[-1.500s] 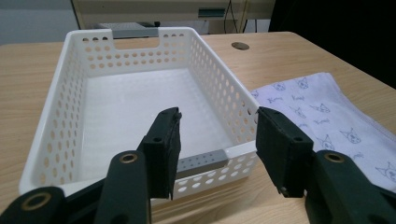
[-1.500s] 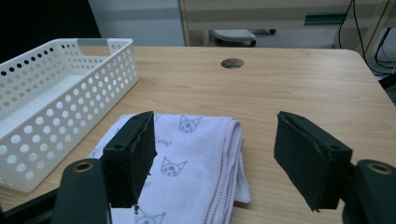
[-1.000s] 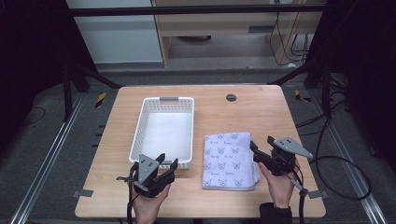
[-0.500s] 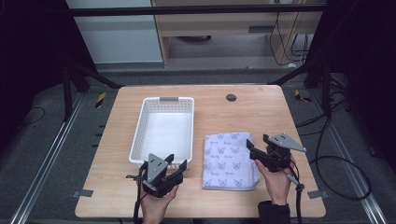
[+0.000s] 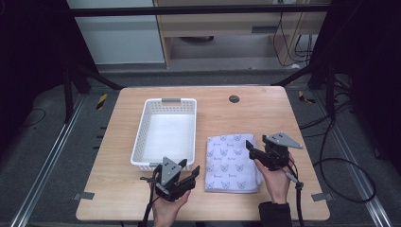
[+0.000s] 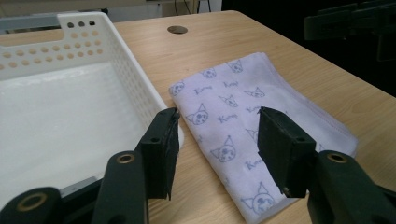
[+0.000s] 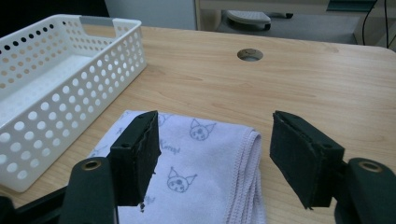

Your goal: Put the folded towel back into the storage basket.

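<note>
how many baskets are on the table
1. The white perforated basket sits on the table's left half, empty, left of the folded cat-print cloth and apart from it.

One desk carries the things. On it lies one folded cloth, pale lilac with many small cat-face prints. One white basket stands beside it, holding nothing that can be seen. Two tools are over the desk: the left tool and the right tool, each in one hand, each with two black jaws. One round hole is set in the desk top.
</note>
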